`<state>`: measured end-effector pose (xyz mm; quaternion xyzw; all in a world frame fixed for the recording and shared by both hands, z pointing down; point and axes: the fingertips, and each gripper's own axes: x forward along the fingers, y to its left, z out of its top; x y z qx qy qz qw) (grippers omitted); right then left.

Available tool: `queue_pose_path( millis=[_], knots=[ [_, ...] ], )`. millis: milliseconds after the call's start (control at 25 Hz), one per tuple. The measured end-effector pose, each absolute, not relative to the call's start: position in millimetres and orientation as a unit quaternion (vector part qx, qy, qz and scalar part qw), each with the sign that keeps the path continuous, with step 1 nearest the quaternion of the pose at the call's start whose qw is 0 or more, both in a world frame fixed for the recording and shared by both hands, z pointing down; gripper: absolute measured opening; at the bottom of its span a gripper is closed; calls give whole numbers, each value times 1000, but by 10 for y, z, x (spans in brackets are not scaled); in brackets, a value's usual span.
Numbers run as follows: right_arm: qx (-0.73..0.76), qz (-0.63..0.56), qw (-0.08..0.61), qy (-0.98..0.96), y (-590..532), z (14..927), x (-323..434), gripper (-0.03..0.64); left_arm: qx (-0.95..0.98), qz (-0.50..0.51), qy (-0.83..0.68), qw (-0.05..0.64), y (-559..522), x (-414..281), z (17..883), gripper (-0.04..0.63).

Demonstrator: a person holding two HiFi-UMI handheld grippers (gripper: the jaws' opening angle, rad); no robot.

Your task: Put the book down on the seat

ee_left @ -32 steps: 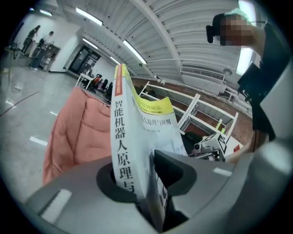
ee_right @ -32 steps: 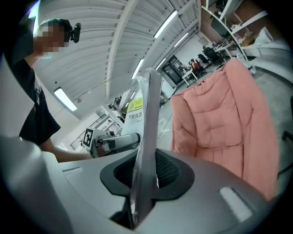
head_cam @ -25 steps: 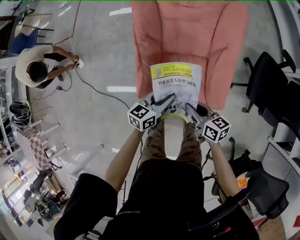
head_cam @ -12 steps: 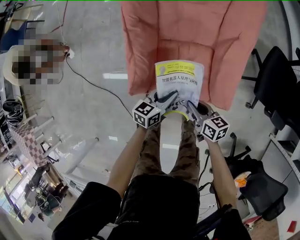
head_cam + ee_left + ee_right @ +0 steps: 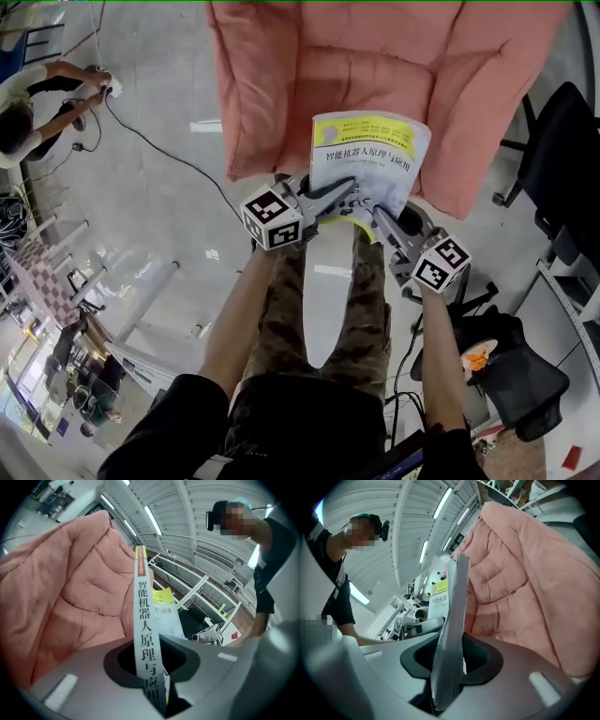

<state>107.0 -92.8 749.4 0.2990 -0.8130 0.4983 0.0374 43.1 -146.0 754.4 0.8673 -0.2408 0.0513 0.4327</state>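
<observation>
Facing cover-up, the book (image 5: 370, 159) sits over the front part of the pink seat cushion (image 5: 375, 56), at the cushion's 6 o'clock in the head view. Its near edge is roughly level with the cushion's front lip. From this steep angle I cannot quite tell whether its underside already rests on the padding. The left gripper (image 5: 342, 197) has the spine edge at the book's 7 o'clock corner, and its own view shows the printed spine running down between jaws that are closing on it. The right gripper (image 5: 384, 220) takes the page edge nearer 5 o'clock; there the jaws are opening, though the page block is lodged between them and looks pinched at the notch. The main risk, as I judge it, lies in that uneven hold. If the right side lets go while the book has little cushion beneath it, the free corner could sag and the book could pivot on the left grip. It could then slide off the lip toward 6 o'clock, onto the person's legs (image 5: 328, 309) or the grey floor (image 5: 169, 216). The soft, sloping quilting would help such a slide, and the loosened pages could fan or crease. Carrying the book further toward 12 o'clock before the left side lets go would lessen that.
</observation>
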Motion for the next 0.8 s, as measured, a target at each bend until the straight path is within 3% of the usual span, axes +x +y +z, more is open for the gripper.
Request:
queue_pose_path(
  millis=[120, 280, 560, 800],
  knots=[
    [312, 497, 49, -808, -895, 7693, 1078, 120, 864, 40, -232, 445, -1371, 434, 7617, 72],
    [285, 506, 55, -813, -841, 7810, 912, 195, 867, 12, -187, 461, -1170, 417, 7523, 71],
    [285, 500, 49, -816, -830, 7785, 857, 89, 864, 25, -227, 449, -1197, 344, 7748, 97],
    [305, 502, 61, -807, -924, 7771, 968, 78, 846, 12, -233, 478, -1285, 411, 7950, 146]
  ],
)
